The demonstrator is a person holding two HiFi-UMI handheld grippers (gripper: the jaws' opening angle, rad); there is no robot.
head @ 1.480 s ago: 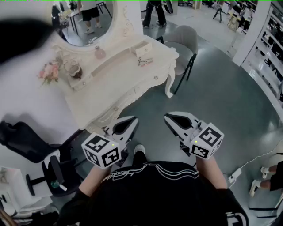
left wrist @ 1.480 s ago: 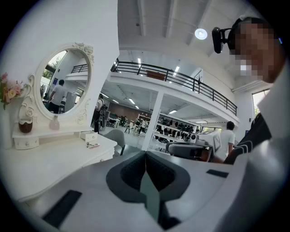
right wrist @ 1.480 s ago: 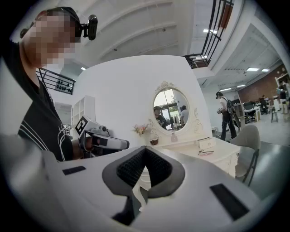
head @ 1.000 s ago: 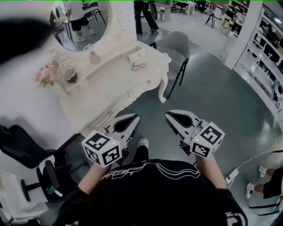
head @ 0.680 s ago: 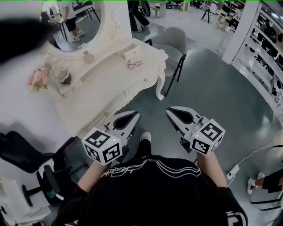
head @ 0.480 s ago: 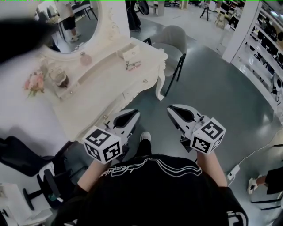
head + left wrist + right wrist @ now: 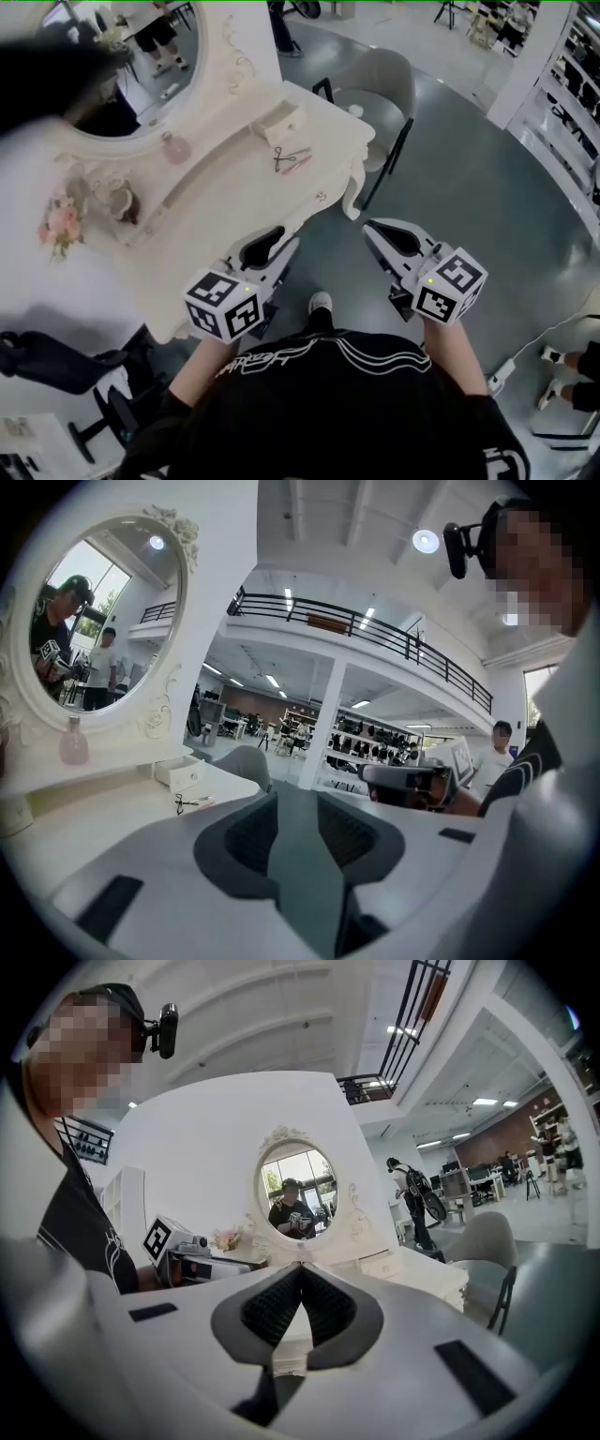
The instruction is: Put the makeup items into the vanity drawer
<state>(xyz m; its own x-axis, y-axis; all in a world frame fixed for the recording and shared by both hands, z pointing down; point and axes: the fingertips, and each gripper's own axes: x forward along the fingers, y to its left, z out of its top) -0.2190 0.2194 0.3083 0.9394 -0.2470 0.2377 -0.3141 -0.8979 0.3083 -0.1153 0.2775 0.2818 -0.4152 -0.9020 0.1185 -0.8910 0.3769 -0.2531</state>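
Observation:
On the cream vanity top [image 7: 234, 202] lie a metal eyelash curler [image 7: 284, 156] and a pink stick [image 7: 300, 162], which show small in the left gripper view as makeup items [image 7: 190, 802]. The vanity's front drawers, one with a knob [image 7: 322, 196], look closed. My left gripper [image 7: 270, 242] hovers at the vanity's front edge. Its jaws have just been opening and are open [image 7: 295, 799], with nothing between them. My right gripper [image 7: 386, 231] hangs over the floor to the right of the vanity, short of the items. It is shut [image 7: 300, 1267] and empty.
A small drawer box [image 7: 281, 122], a pink perfume bottle [image 7: 175, 147] and pink flowers [image 7: 59, 225] stand on the vanity below the oval mirror [image 7: 94, 621]. A grey chair [image 7: 378, 82] stands behind its right end. A black office chair [image 7: 66, 366] is at the lower left.
The person has stepped up to the vanity, which now lies closer and lower in the head view. Both grippers have moved forward with them, the left one reaching the front edge.

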